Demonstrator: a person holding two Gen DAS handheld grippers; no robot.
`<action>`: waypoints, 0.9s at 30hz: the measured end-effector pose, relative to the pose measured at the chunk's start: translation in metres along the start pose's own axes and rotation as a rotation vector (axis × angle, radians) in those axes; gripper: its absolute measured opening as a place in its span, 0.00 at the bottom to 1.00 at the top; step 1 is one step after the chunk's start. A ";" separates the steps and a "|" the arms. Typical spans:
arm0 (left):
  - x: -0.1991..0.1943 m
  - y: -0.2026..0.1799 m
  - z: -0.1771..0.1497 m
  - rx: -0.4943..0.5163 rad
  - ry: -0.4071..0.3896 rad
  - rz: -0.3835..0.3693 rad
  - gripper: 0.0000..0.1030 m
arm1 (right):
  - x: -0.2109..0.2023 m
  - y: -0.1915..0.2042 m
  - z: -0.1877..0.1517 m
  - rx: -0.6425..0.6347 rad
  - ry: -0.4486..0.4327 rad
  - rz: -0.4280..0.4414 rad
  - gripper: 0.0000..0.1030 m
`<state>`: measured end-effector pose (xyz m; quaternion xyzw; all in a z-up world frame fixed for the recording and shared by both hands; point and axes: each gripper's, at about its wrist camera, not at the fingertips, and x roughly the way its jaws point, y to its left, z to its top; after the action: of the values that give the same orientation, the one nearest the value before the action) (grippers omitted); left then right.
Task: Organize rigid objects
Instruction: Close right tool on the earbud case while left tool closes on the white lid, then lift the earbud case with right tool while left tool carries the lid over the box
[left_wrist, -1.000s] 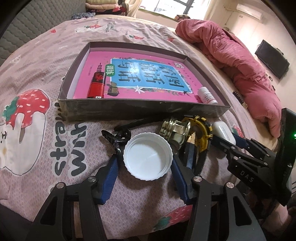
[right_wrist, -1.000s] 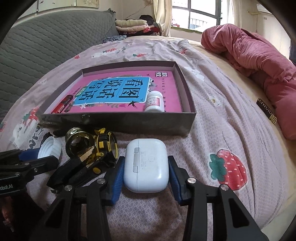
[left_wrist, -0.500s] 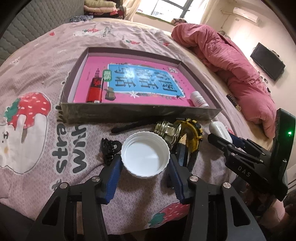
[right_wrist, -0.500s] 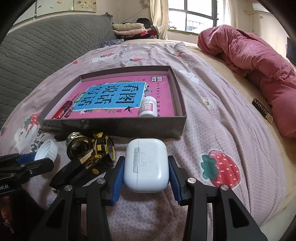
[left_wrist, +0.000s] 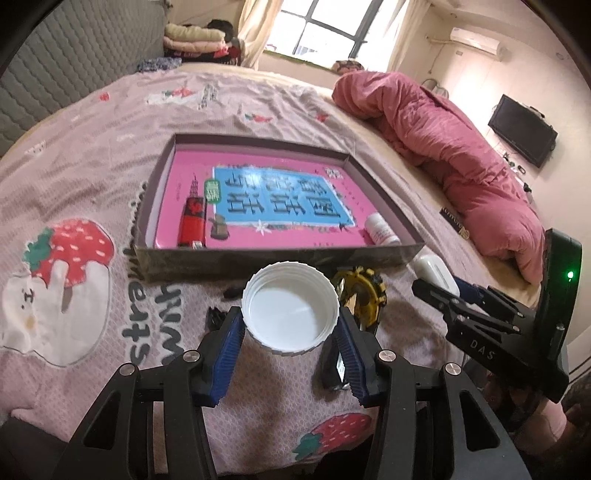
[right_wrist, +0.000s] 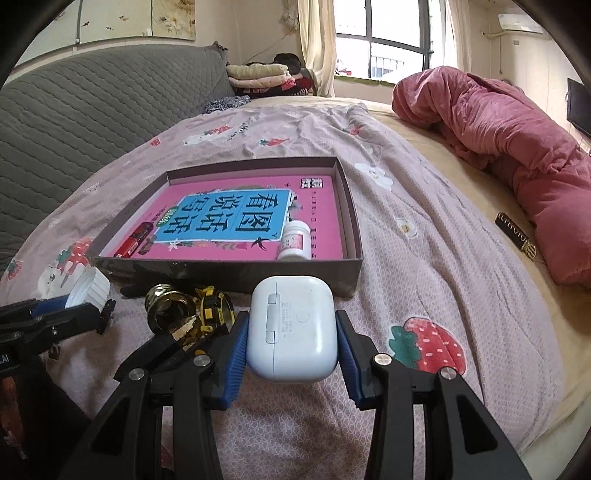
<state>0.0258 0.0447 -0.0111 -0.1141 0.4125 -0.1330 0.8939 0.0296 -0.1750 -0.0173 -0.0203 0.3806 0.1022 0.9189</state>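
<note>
White plastic cap (left_wrist: 290, 308), hollow side up, pinched in left tool (left_wrist: 290, 332) at lower centre. White earbud case (right_wrist: 292, 328), long axis toward box (right_wrist: 229, 272), hinge side up, clamped by right tool (right_wrist: 291, 345). Between tools and box: yellow tape measure (right_wrist: 214, 310), brass ring (right_wrist: 168, 308).

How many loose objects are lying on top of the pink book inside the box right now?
3: a red lighter and a small dark item at the left end, and a white bottle at the right end. The near wall may hide others.
</note>
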 end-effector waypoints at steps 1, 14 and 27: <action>-0.002 0.000 0.001 0.004 -0.012 0.005 0.50 | -0.001 0.000 0.000 -0.002 -0.005 0.001 0.43; -0.007 0.001 0.005 0.041 -0.054 0.035 0.50 | -0.012 0.002 0.004 0.007 -0.042 0.030 0.43; -0.006 0.003 0.011 0.029 -0.084 0.047 0.50 | -0.022 0.008 0.009 -0.029 -0.086 0.033 0.43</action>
<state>0.0307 0.0510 -0.0006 -0.0971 0.3753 -0.1129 0.9149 0.0191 -0.1698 0.0045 -0.0230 0.3394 0.1238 0.9322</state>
